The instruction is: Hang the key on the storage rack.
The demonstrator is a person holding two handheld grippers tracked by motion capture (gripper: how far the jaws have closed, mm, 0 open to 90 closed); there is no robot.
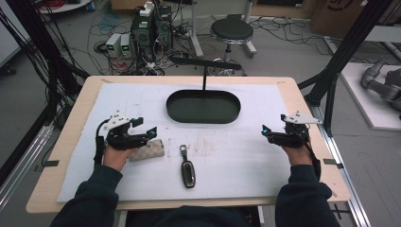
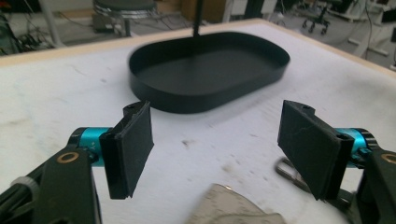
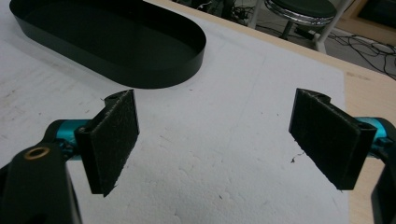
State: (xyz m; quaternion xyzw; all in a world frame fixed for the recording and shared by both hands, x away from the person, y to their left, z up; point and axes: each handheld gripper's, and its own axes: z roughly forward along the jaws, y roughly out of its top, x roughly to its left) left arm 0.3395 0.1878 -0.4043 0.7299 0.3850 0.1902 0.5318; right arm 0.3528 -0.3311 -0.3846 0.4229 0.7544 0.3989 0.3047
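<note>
A black oval tray (image 1: 203,106) sits at the far middle of the white mat, and it lies ahead in the left gripper view (image 2: 208,74) and at the upper left in the right gripper view (image 3: 112,42). My left gripper (image 1: 146,131) hovers open just over a beige patterned wallet (image 1: 147,150), whose edge shows below the jaws (image 2: 233,210). A dark car key with a ring (image 1: 187,169) lies in the near middle, its ring (image 2: 292,172) behind the right jaw. At the right side of the mat my right gripper (image 1: 265,130) stands open over bare mat (image 3: 219,140).
The white mat (image 1: 236,156) covers a wooden table (image 1: 71,137). A black post (image 1: 204,78) with a crossbar rises behind the tray. On the floor beyond stand a stool (image 1: 231,30), electronics boxes (image 1: 151,28) and cables.
</note>
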